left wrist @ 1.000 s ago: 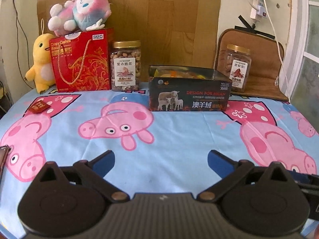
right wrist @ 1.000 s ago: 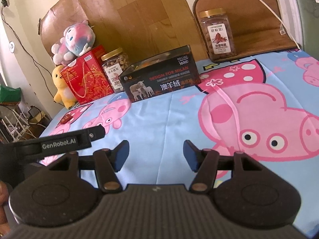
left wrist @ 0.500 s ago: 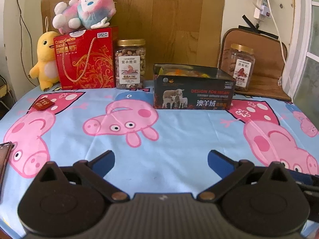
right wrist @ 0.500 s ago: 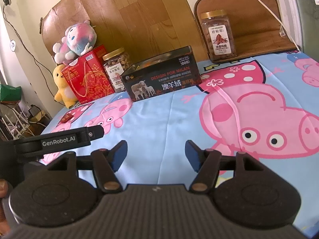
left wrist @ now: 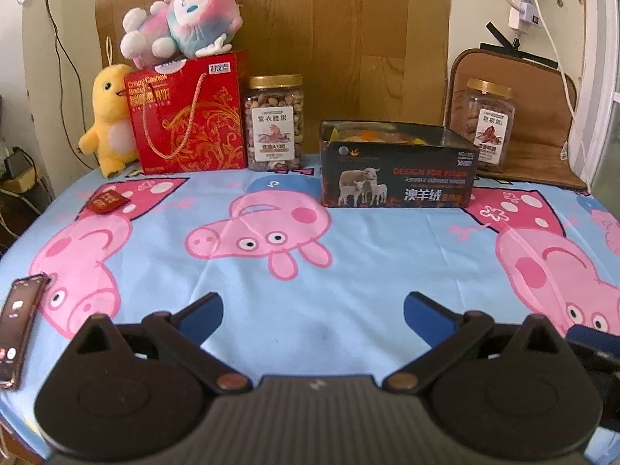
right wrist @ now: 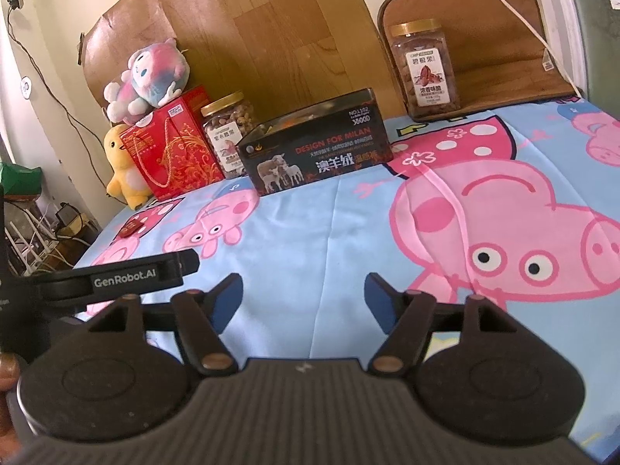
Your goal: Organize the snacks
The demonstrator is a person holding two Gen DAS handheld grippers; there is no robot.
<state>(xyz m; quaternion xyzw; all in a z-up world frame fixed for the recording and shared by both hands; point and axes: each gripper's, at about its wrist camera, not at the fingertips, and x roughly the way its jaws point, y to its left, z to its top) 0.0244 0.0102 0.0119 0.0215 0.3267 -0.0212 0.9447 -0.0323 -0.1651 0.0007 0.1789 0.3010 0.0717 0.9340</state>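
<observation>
Dark rectangular open-top box printed with sheep [left wrist: 395, 178] near the table's back edge, long axis running left-right. Bare pig-print blue cloth [left wrist: 310, 279] in front. Contents mostly hidden. Left gripper [left wrist: 313, 308] wide, empty; right gripper [right wrist: 304, 294] just been widening, nothing between

Table [left wrist: 310, 290] covered by a blue cloth printed with pink cartoon pigs. The dark open box [left wrist: 395, 182] stands at the rear centre; left of it stand a gold-lidded nut jar [left wrist: 274, 124], a red gift bag [left wrist: 190, 116] and a yellow plush duck [left wrist: 108, 120], and right of it a second nut jar [left wrist: 489, 124] on a brown mat [left wrist: 542, 147]. Well left of the box lie a small red packet [left wrist: 106, 201] and, nearer the front edge, a phone [left wrist: 17, 325].
</observation>
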